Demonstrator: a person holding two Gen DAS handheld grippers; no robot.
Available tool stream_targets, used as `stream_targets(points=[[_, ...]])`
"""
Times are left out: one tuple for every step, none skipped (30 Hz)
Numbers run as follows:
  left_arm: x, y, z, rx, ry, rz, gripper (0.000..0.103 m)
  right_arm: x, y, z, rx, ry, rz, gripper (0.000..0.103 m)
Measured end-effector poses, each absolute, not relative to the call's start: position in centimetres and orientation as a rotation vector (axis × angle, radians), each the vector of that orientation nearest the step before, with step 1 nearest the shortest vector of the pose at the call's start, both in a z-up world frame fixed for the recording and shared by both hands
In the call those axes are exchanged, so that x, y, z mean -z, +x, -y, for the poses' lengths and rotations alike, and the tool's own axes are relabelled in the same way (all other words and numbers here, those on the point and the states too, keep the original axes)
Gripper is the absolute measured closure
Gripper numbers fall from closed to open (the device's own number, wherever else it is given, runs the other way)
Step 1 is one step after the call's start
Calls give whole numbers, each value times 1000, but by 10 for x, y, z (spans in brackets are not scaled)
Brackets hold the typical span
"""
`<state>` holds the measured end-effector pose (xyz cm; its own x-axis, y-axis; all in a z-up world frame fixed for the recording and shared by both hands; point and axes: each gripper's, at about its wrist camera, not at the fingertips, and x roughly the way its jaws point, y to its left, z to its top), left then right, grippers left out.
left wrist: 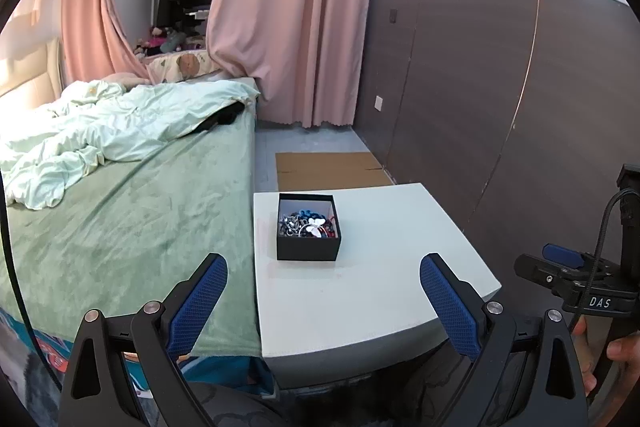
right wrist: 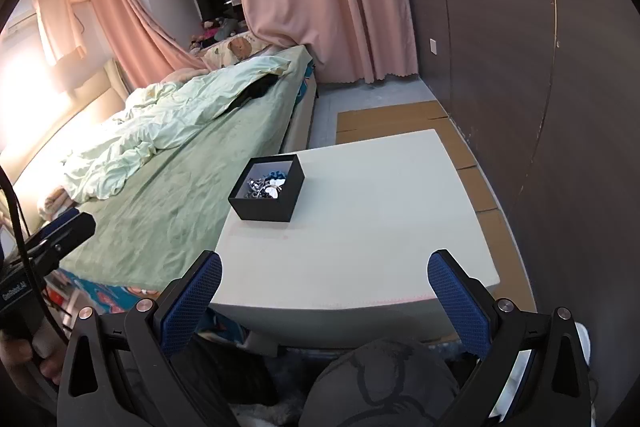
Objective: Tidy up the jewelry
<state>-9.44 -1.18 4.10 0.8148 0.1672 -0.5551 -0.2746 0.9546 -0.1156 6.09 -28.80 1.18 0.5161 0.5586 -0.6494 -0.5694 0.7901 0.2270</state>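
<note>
A small black open box (left wrist: 308, 249) (right wrist: 267, 209) stands on a white square table (left wrist: 360, 303) (right wrist: 360, 227), toward its left side. Inside lies a tangle of jewelry (left wrist: 306, 222) (right wrist: 266, 185): silver chains, blue beads and a white butterfly piece. My left gripper (left wrist: 322, 267) hovers open above the table's near edge, short of the box, nothing between its blue pads. My right gripper (right wrist: 326, 263) is also open and empty, held back over the near edge, the box ahead to the left. The right gripper (left wrist: 560, 263) also shows in the left wrist view.
A bed with a green sheet (left wrist: 132, 219) (right wrist: 180, 195) and rumpled pale duvet touches the table's left side. Flat cardboard (left wrist: 332, 169) (right wrist: 392, 121) lies on the floor beyond the table. A dark panelled wall (left wrist: 500, 99) runs along the right. Pink curtains (left wrist: 288, 19) hang behind.
</note>
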Motion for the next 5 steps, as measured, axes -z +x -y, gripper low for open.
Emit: stream_targets(points=[[-41,-94,12,-238,-191,-572,6,-12,61,288,-674,-15,-772,0],[-42,-94,13,-237,-188,-571,6,-12,61,288,-670,-14,-768,0],[-42,-93,13,-237,-184,-570,6,-12,64,289,-670,-13,-769,0],[-41,-93,13,-238,-183,-571,6,-12,66,289,-671,-11,-770,0],[-41,-93,14,-237,-185,-572,6,-13,68,290,-673,-7,-770,0]])
